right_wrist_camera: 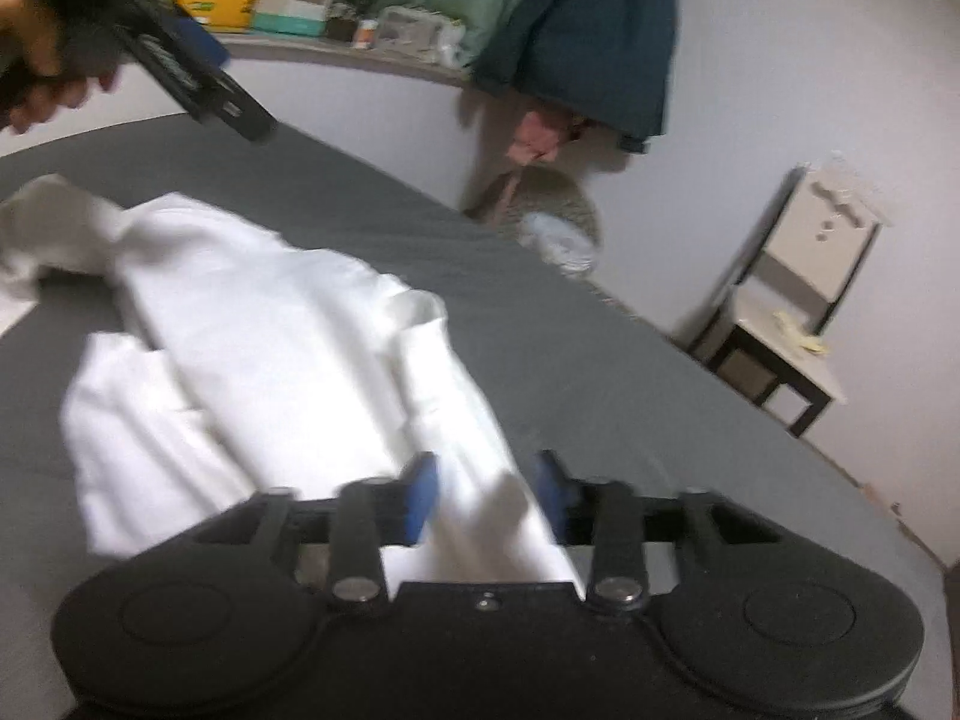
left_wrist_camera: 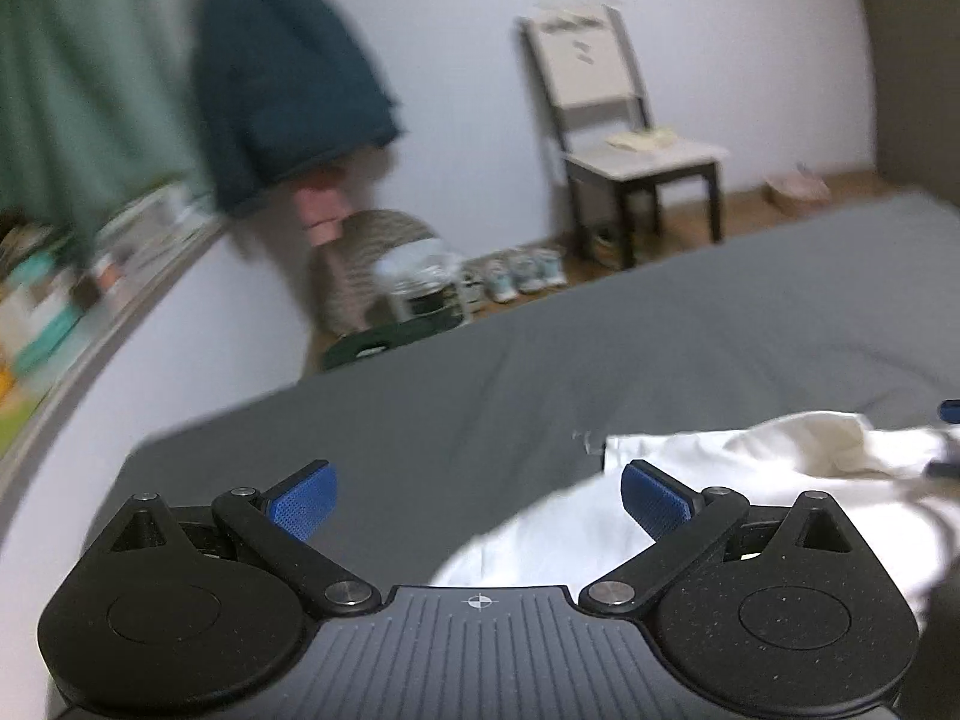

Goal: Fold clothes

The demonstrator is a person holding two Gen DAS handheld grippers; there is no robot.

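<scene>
Right gripper (right_wrist_camera: pixel 486 495): the blue pads sit either side of a ridge of the white garment (right_wrist_camera: pixel 252 324), with cloth running between them. They appear clamped on that fold, though blur leaves the contact uncertain.

Left gripper (left_wrist_camera: pixel 478 501): fingers spread wide, nothing between them. It is raised above the bed (left_wrist_camera: pixel 540 360), with the garment edge just below and to its right. In the right wrist view, a hand (right_wrist_camera: pixel 36 42) carries this gripper well clear of the cloth.

The garment lies rumpled on the grey bed, partly doubled over, one loose end bunched at the far side.

Step in hand, as judged: a fold or a straightening pull led by the right gripper. The next move calls for the left gripper to take a second edge so the cloth stays taut.

Surroundings: chair (right_wrist_camera: pixel 798 312), hanging coat (right_wrist_camera: pixel 594 30), cluttered shelf (right_wrist_camera: pixel 336 51), basket (left_wrist_camera: pixel 372 264) on the floor. None lies on the bed. Nothing obstructs the garment.
</scene>
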